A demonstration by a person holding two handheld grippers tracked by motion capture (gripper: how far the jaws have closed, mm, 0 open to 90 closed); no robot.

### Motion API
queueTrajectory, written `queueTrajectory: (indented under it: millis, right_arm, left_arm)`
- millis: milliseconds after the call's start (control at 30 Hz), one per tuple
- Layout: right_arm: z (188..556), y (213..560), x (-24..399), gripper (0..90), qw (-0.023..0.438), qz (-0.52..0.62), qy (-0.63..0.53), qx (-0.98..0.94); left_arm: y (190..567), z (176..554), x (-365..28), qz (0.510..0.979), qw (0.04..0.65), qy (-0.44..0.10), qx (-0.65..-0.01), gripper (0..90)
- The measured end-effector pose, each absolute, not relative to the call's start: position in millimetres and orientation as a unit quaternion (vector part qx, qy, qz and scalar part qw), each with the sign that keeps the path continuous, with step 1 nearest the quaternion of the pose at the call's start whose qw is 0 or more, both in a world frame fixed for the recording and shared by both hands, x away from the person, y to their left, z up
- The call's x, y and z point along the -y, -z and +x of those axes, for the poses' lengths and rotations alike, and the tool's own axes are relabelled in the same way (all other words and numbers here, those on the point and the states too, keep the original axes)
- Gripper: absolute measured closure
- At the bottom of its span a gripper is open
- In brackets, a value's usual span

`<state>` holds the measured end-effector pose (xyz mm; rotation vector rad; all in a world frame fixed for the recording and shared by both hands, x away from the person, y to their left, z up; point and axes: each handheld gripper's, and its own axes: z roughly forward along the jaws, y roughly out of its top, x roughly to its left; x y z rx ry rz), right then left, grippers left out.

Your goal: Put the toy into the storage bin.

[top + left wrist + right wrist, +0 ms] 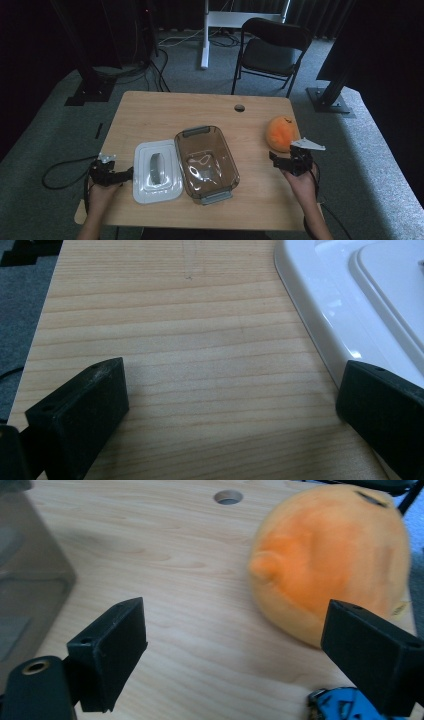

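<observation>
Right gripper [235,645]: jaws wide, empty, near round orange plush toy [330,555]; likely soft, light, squashy; grasp across middle.

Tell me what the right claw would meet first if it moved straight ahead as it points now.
Probably the orange plush. It lies just ahead of the open right claw, toward one jaw's side, so that jaw may touch it first; depth is unclear.

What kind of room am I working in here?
Probably a lab or recording studio, not a home: dark curtains ring the wooden table, black frame posts stand on grey carpet, and a folding chair sits behind.
</observation>
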<state>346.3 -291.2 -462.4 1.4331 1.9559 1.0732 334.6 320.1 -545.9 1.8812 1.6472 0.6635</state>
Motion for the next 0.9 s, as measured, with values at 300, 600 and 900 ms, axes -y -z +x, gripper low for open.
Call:
queueTrajectory:
  millis: [300,600,900]
  right_arm:
    - [368.1,455.1,305.8,10.5,0.256,0.547,-0.385,-0.698]
    - [388.5,454.7,318.1,10.5,0.259,0.572,-0.375,-0.681]
    - [407.1,460.6,322.4,10.5,0.253,0.594,-0.369,-0.669]
  left_arm:
    - [545.9,334.6,-320.1,0.699,0.274,-0.247,-0.612,0.7]
    - [545.9,334.6,-320.1,0.699,0.274,-0.247,-0.612,0.7]
    - [545.9,334.6,-320.1,0.699,0.274,-0.247,-0.612,0.7]
